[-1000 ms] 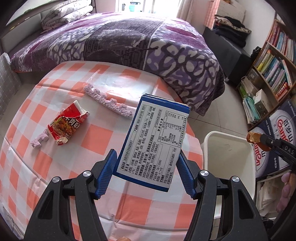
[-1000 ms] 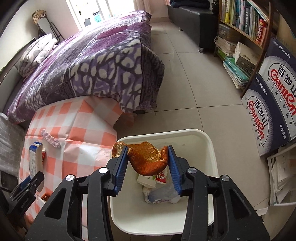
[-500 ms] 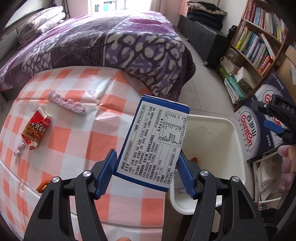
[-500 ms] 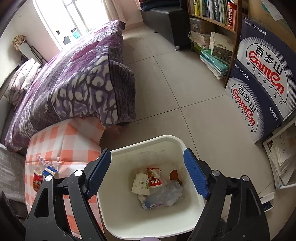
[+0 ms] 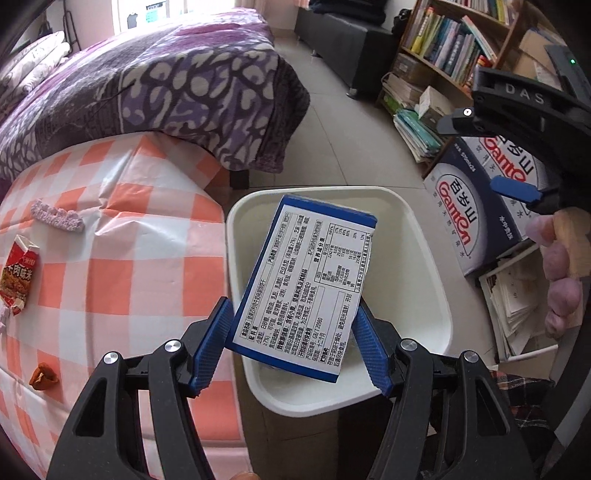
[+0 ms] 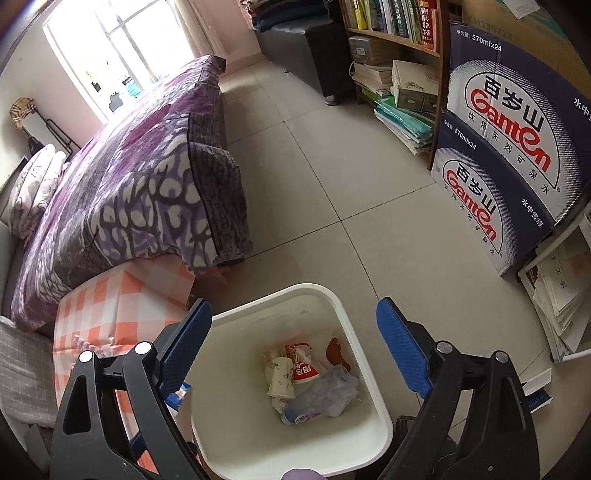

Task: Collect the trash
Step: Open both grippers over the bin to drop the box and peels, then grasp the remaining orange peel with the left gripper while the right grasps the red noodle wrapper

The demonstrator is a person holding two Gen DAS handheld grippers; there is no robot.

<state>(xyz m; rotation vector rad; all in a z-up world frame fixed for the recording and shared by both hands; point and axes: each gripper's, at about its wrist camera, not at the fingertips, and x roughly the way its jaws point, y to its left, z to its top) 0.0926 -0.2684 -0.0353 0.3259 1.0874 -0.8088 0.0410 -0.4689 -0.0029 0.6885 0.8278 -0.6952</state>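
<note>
My left gripper (image 5: 291,310) holds a blue-and-white printed box (image 5: 310,288) by its lower end, tilted above the white bin (image 5: 424,258). Its jaws are opening slightly, with the pads still against the box's sides. My right gripper (image 6: 293,306) hangs over the same bin (image 6: 354,332), jaws opening wide and nothing between them. Inside the bin lie an orange peel (image 6: 336,349), crumpled wrappers (image 6: 295,365) and a plastic bag (image 6: 325,391). On the checked table (image 5: 110,277) remain a red snack wrapper (image 5: 18,273), a purple knitted strip (image 5: 57,218) and a small peel piece (image 5: 42,376).
A bed with a purple cover (image 6: 129,192) stands behind the table. Stacked water cartons (image 6: 509,166), a bookshelf (image 6: 388,33) and paper piles (image 6: 561,295) line the right side. A person's fingers (image 5: 557,280) grip the right tool. Tiled floor (image 6: 332,166) lies beyond the bin.
My left gripper carried the box rightwards from above the table to over the bin. My right gripper opened and its orange peel dropped into the bin.
</note>
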